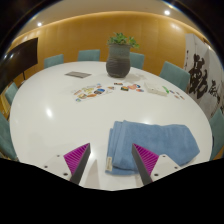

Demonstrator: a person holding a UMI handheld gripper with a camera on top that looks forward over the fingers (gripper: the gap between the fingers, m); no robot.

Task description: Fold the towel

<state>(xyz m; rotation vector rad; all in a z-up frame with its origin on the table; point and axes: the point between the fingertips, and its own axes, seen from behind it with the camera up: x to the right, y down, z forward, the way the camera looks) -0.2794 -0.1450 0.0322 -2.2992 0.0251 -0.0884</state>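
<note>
A blue towel [150, 140] lies flat on the white round table [60, 115], folded into a rough rectangle, with a small white label at its near left edge. My gripper [112, 160] hovers just in front of the towel's near edge. Its fingers are open, with the magenta pads [76, 155] wide apart. The towel's near left corner lies between and just ahead of the fingertips. Nothing is held.
A potted plant in a grey pot [119, 58] stands at the far middle of the table. Printed sheets and cards [100, 92] lie ahead of it, and a dark flat item [77, 74] lies farther left. Teal chairs [175, 72] ring the table.
</note>
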